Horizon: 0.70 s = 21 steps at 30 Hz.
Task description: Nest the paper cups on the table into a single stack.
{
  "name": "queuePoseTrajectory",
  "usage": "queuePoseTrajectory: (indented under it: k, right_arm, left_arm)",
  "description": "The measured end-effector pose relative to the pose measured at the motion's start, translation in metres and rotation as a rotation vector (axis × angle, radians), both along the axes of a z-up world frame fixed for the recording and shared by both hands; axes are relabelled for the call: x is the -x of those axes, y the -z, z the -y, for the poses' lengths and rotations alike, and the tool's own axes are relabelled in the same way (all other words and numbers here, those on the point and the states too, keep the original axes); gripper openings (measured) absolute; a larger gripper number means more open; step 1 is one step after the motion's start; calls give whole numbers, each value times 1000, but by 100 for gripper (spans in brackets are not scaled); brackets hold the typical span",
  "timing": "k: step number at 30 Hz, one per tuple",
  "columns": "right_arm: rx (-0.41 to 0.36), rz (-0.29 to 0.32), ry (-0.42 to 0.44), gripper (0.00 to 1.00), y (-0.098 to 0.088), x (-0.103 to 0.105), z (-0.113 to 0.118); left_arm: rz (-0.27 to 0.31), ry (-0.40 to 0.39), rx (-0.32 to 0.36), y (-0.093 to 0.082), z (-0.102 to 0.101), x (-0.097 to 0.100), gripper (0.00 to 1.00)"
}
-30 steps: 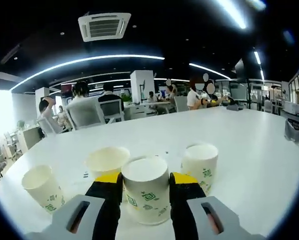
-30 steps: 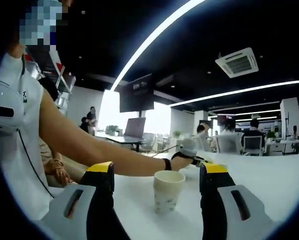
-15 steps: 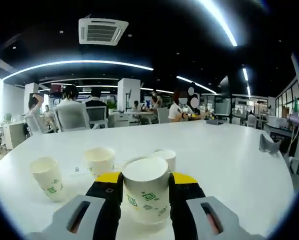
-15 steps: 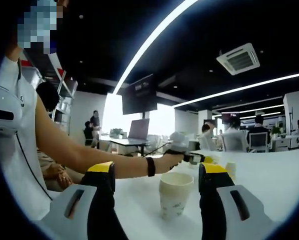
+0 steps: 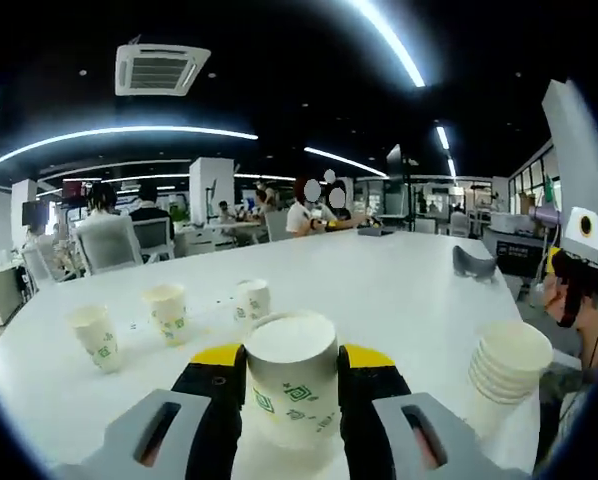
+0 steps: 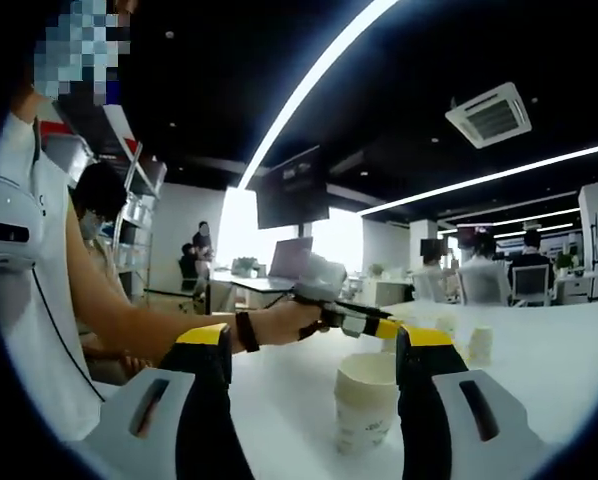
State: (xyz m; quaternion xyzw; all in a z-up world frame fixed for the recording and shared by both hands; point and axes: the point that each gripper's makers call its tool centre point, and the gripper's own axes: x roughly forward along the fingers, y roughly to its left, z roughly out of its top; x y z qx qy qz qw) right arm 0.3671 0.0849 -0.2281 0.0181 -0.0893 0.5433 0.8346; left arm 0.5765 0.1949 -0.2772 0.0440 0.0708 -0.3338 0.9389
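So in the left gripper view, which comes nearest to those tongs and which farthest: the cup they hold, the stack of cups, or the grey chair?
1. Held paper cup, between the left tongs.
2. Stack of cups, lower right.
3. Grey chair, beyond the table's far left edge.

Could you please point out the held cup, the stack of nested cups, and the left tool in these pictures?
held cup [image 5: 291,385], left gripper view, on its printed side wall.
stack of nested cups [image 5: 507,362], left gripper view, on the layered rims.
left tool [image 6: 384,328], right gripper view, at its yellow tips.
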Motion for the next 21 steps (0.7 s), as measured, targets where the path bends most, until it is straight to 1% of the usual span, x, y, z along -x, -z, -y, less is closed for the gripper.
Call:
queuePoseTrajectory:
  k: [1,2,3,4,6,10,12,14,15,17,19,21]
  right_arm:
    - [0,-1,-2,70,0,0,-1]
    - [0,-1,-4,70,0,1,-2]
    - [1,-1,-6,70,1,1,-3]
    - [1,-1,-8,70,1,2,-3]
    - [4,-1,-12,69,2,3,-4]
    - [1,-3,-15,69,4,4,-5]
    - [-3,-4,-17,69,4,4,-6]
    - [-7,-4,-20,69,5,5,-8]
    - [-8,-6,-23,69,6,5,-9]
    - [-5,-10,-28,69,8,5,-10]
    - [0,-13,-29,69,11,5,-11]
    - [0,-18,-30,69,13,5,-10]
  left_arm:
    - [3,18,13,-2,3,9,39]
    - [-6,30,35,-4,4,19,39]
    - [-10,35,67,-7,6,26,39]
    - [-9,42,80,-9,7,32,39]
    - [-9,49,82,-13,6,51,39]
    - [29,71,73,-20,7,84,39]
    - [61,59,57,-22,0,94,39]
    - [64,50,69,-24,-7,106,39]
    - [60,45,87,-27,-10,112,39]
    - [77,58,149,-40,-10,130,39]
    - [88,72,173,-50,-10,147,39]
    - [117,97,202,-63,-4,164,39]
